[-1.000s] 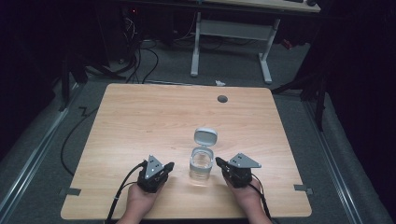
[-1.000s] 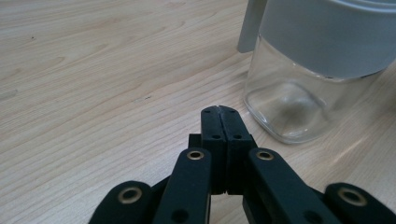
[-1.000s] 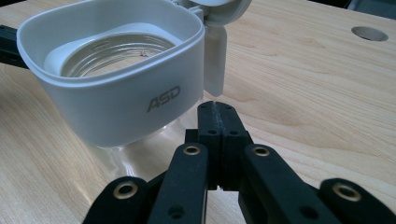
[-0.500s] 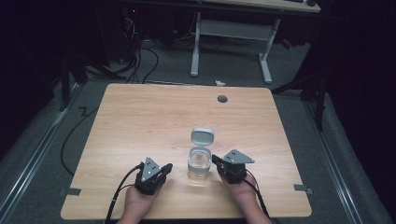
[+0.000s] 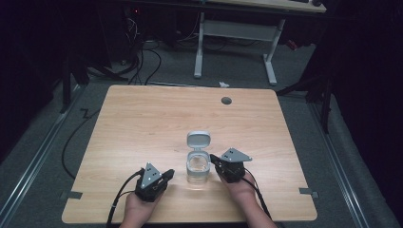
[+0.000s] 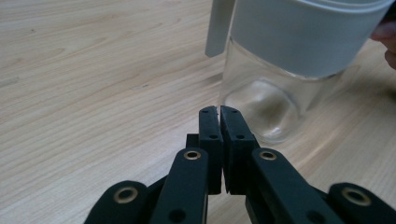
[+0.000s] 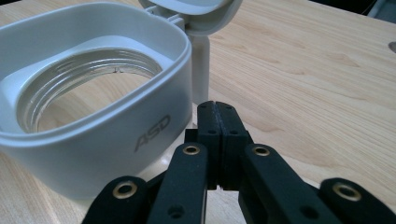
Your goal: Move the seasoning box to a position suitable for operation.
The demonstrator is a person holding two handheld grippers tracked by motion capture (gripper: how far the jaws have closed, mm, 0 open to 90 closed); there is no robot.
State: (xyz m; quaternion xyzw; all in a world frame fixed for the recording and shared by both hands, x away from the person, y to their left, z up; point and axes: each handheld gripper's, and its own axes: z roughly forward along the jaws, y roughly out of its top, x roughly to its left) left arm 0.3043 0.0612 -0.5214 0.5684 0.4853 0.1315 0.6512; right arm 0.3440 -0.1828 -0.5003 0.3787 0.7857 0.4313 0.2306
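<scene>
Seen from above: pale wood-grain surface [image 5: 142, 123], rectangular with rounded corners, a small dark round grommet [image 5: 226, 100] near its far edge at about 1 o'clock from the middle.

At roughly 7 o'clock from the middle, left gripper [image 5: 167, 174], matte black, angular, topped by a grey 3-cornered plate, held in a hand [image 5: 138, 211] entering from the near edge, black cable trailing back. Fingers [image 6: 209, 122] flat black bars with brass-coloured rivets, pressed almost together with a hairline slit between, nothing clamped; tips aimed toward the jar's base, just short of the glass.

Near the middle of the surface toward the near edge, between both grippers: jar [image 5: 197, 168], clear smooth glass body with rounded base, upright. Capped by a light grey plastic collar [image 7: 107, 126], squarish with soft corners, satin finish, embossed letters "ASD" on its side. Ribbed glass thread ring visible inside the open mouth. Hinged flip lid [image 5: 198, 140] of the same grey plastic standing open, tilted up at 12 o'clock from the jar.

At about 3 o'clock from the jar, right gripper [image 5: 212, 158], same black build and grey plate, in the other hand [image 5: 240, 187]. Fingers [image 7: 209, 122] fully together, gripping nothing, tips just beside the collar's outer wall; touching or not, cannot tell.
</scene>
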